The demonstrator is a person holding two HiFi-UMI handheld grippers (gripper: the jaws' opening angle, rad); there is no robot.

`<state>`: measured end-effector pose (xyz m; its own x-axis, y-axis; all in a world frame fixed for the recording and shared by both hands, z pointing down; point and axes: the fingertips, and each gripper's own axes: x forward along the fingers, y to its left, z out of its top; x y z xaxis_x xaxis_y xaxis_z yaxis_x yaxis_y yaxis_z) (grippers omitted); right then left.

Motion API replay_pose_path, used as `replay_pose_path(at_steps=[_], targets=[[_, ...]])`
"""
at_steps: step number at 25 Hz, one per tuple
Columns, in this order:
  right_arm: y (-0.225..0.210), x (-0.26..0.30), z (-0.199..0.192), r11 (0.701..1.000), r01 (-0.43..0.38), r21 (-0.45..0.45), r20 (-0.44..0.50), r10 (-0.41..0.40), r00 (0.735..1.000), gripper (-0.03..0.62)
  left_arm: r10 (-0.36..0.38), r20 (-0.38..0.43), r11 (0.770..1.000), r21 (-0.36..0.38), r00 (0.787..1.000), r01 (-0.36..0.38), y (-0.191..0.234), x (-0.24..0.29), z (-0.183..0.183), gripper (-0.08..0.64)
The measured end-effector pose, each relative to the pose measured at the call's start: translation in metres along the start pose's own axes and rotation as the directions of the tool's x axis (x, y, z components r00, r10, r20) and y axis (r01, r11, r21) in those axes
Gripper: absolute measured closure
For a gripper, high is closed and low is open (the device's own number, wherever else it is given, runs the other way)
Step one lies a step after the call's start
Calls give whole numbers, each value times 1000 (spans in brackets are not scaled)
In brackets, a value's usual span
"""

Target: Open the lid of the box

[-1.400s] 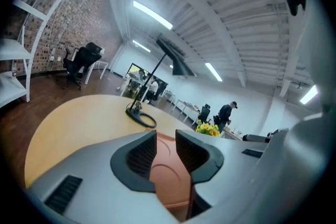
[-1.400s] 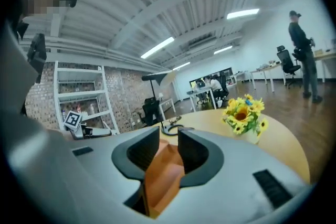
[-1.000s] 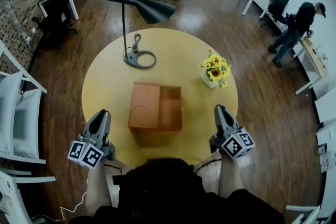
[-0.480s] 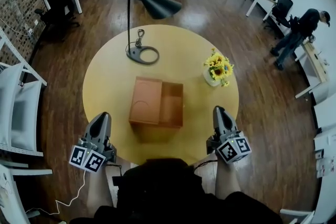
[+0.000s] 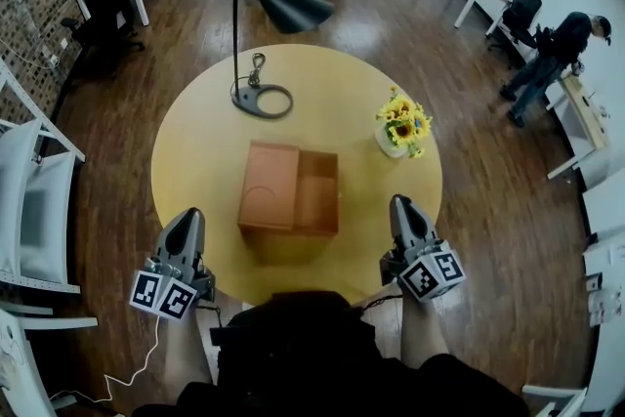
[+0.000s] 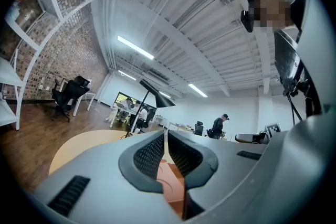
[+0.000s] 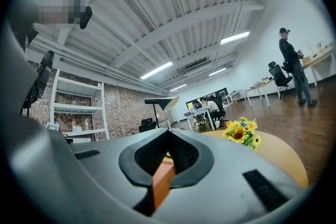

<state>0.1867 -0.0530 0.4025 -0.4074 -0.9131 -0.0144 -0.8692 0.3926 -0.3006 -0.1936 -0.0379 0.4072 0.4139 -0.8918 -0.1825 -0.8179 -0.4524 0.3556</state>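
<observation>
An orange-brown box point(image 5: 290, 244) stands in the middle of the round yellow table point(image 5: 195, 151). A flat lid panel point(image 5: 270, 187) lies over its left half, and the right half shows an open hollow point(image 5: 317, 193). My left gripper point(image 5: 186, 216) hovers at the table's near left edge, shut and holding nothing. My right gripper point(image 5: 400, 204) is at the near right edge, also shut and holding nothing. Neither touches the box. In the left gripper view the shut left gripper point(image 6: 166, 135) points at the box point(image 6: 170, 191). In the right gripper view the box point(image 7: 161, 182) shows below the shut right gripper point(image 7: 169, 137).
A black desk lamp point(image 5: 262, 101) stands at the table's far left, its shade point(image 5: 269, 3) overhanging. A vase of sunflowers point(image 5: 400, 130) sits at the right. White chairs point(image 5: 29, 210) stand to the left. A person point(image 5: 549, 52) stands far right, near desks.
The right gripper has drifted slightly left and forward. The left gripper has shifted only a little, and the box has not moved.
</observation>
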Motion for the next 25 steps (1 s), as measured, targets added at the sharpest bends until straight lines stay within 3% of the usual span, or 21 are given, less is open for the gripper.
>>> replay_pose_path(at_steps=[25], targets=[[-9,5,-9,1000,-1,-22,-8,1,1000,591,2,-21,1000,-10,1000,-2,8,12,-9,546]])
